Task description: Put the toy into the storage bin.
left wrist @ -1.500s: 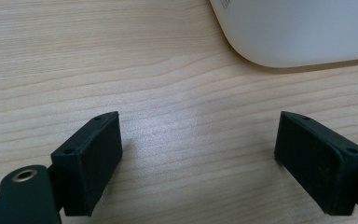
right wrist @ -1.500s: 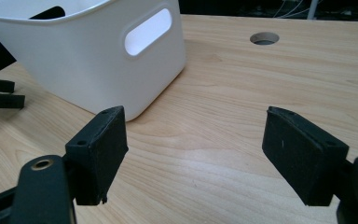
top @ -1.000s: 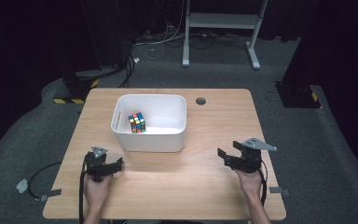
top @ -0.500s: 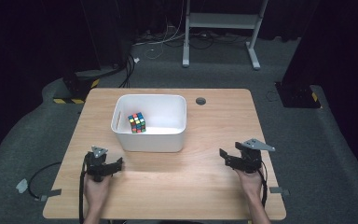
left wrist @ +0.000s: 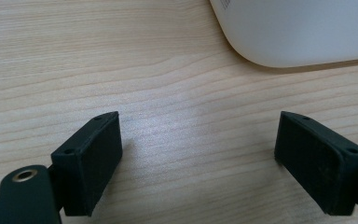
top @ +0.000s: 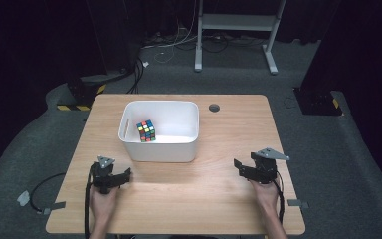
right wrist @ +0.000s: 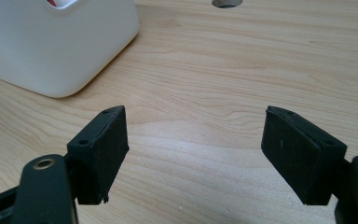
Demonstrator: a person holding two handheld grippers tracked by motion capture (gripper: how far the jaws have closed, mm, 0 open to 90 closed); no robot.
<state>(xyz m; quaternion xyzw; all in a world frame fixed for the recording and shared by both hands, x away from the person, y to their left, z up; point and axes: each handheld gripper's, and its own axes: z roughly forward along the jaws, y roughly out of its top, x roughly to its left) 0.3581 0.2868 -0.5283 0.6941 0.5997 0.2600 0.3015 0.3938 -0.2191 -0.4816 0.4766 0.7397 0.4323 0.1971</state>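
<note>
Both my grippers are parked on the near side of the table [top: 229, 199] right now, left gripper [top: 113, 178] toward the near left corner and right gripper [top: 248, 172] toward the near right edge. In each gripper view the jaws stand wide apart with nothing but bare wood between them, so neither one is holding anything. The left gripper sits just in front of the white bin [top: 159, 149], whose rounded corner pokes into the left gripper view [left wrist: 303, 32]; the right one is well off to the bin's side. The puzzle cube [top: 146, 131] lies inside the bin, toward its left wall, which has a handle slot. My guess is the cube is light and rigid, hard plastic with slick stickered faces, so it shouldn't crush but could slip or twist a layer if pinched on a corner. I'd come straight down from above and clamp two flat opposite faces, keeping clear of the bin wall beside it.
</note>
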